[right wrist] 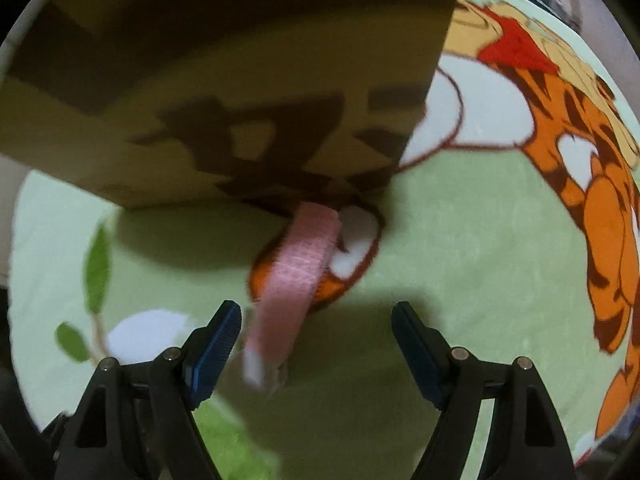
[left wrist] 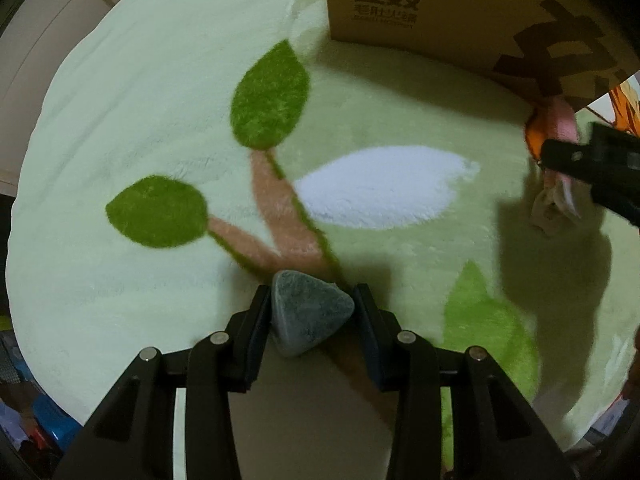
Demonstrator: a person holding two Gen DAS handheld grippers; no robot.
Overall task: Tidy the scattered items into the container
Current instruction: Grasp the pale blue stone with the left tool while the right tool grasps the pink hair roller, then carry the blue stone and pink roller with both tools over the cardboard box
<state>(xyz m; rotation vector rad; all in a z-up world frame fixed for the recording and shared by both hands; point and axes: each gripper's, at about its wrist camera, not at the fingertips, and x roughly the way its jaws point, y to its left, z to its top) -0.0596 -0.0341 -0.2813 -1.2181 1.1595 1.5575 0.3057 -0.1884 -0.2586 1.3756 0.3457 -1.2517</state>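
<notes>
Your left gripper (left wrist: pixel 312 314) is clamped on the grey triangular piece (left wrist: pixel 310 312) for carrying to the cardboard box (left wrist: pixel 440 8), while your right gripper (right wrist: pixel 316 336) is spread wide around the pink strap (right wrist: pixel 296 276) on the blanket (left wrist: pixel 120 120), ready to pinch.

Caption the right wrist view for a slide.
Open right tongs around a pink strap on the green blanket, beside the cardboard box.
</notes>
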